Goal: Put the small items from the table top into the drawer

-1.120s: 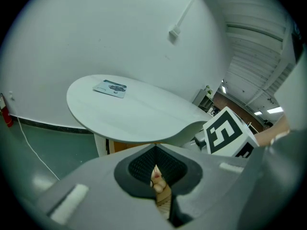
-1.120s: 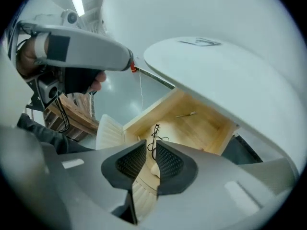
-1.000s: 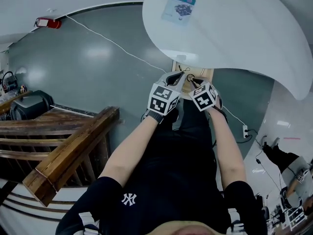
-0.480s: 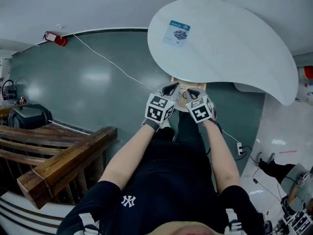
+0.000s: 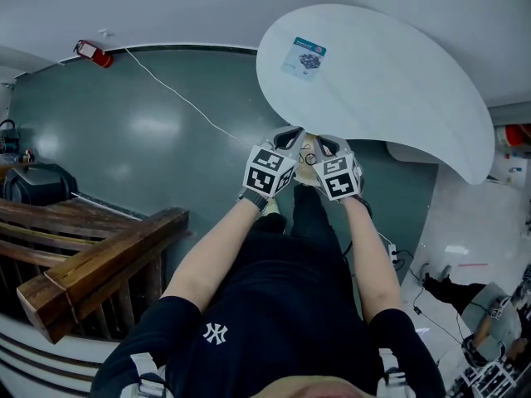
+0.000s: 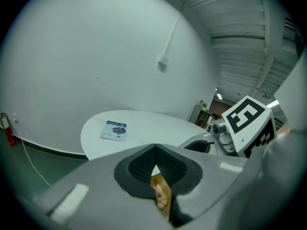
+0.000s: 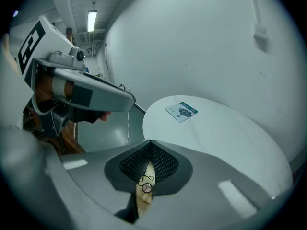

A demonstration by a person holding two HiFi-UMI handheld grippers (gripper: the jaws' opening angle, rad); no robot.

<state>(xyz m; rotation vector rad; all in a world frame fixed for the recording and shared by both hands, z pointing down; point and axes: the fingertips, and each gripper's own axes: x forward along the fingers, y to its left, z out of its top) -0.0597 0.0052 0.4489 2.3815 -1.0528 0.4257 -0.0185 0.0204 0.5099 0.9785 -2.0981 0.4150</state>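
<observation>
White table [image 5: 398, 81] with one packet [image 5: 303, 56] by its far left edge, and at the near edge left gripper [image 5: 291, 133] and right gripper [image 5: 325, 143] hover with jaws pressed together, empty.

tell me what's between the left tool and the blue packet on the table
Only bare white table top lies between the left tool and the blue packet, as the head view shows; the left gripper view agrees.

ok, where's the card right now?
The card lies flat on the white table, on the table's left part in the head view, beyond the tips of the left gripper.
</observation>
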